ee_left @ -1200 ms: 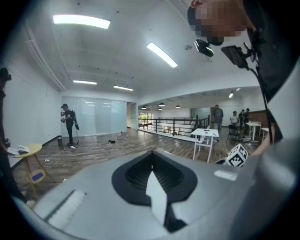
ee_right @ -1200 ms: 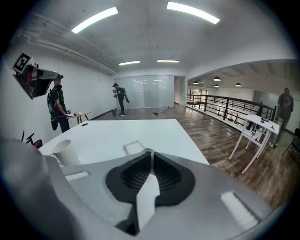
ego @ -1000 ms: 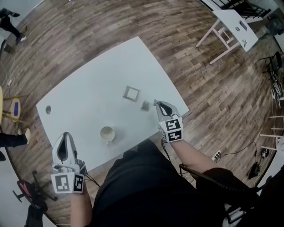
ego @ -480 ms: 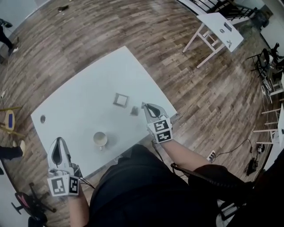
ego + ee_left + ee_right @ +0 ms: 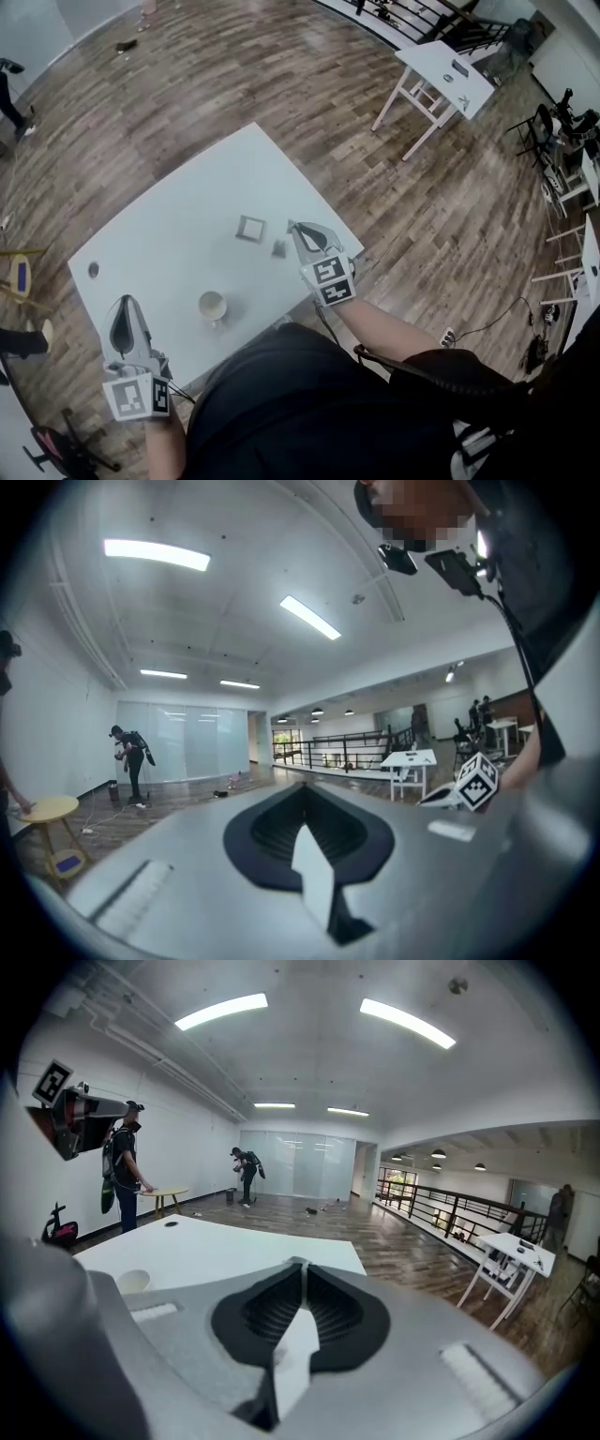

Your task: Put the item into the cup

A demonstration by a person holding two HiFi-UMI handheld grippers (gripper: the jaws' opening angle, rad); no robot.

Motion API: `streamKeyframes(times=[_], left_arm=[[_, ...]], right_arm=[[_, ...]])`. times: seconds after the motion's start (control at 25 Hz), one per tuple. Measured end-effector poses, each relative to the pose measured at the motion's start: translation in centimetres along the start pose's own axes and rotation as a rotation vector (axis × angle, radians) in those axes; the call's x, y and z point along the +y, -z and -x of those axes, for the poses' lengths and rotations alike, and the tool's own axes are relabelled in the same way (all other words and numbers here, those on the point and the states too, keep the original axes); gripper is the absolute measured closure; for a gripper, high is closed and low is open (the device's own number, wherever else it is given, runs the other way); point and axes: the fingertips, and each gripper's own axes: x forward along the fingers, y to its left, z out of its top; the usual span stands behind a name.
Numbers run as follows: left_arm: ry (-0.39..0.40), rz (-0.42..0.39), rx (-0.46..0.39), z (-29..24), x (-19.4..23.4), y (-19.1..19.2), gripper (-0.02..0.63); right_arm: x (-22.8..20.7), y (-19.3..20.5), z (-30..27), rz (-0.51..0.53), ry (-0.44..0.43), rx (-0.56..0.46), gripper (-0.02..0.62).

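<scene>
A cream cup [image 5: 212, 305] stands near the front edge of the white table [image 5: 178, 225]. The item, a small grey block [image 5: 278, 248], lies to the cup's right, beside a square white frame [image 5: 249, 228]. My right gripper [image 5: 292, 227] hovers just right of the block, shut and holding nothing. In the right gripper view its jaws [image 5: 301, 1263] meet over the table, with the cup [image 5: 133, 1281] at the left. My left gripper [image 5: 124, 302] hangs off the table's front left corner, also shut and holding nothing [image 5: 302, 787].
A small dark disc [image 5: 93, 270] lies at the table's left end. A second white table [image 5: 436, 70] stands to the far right on the wooden floor. Two people [image 5: 122, 1162] stand by a round side table [image 5: 161, 1192] across the room.
The head view has swung, so the table sits a little lower and more to the left. Both grippers keep their places relative to the table, and their jaws have not changed.
</scene>
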Motion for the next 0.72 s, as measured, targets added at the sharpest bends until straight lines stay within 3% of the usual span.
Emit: streamKeyframes(times=[0.72], left_arm=[[-0.023,0.009,-0.06,0.9,2.1,-0.4,0.606]], right_arm=[[-1.0,-2.8,0.8,-0.013,0.032,-0.045,0.577]])
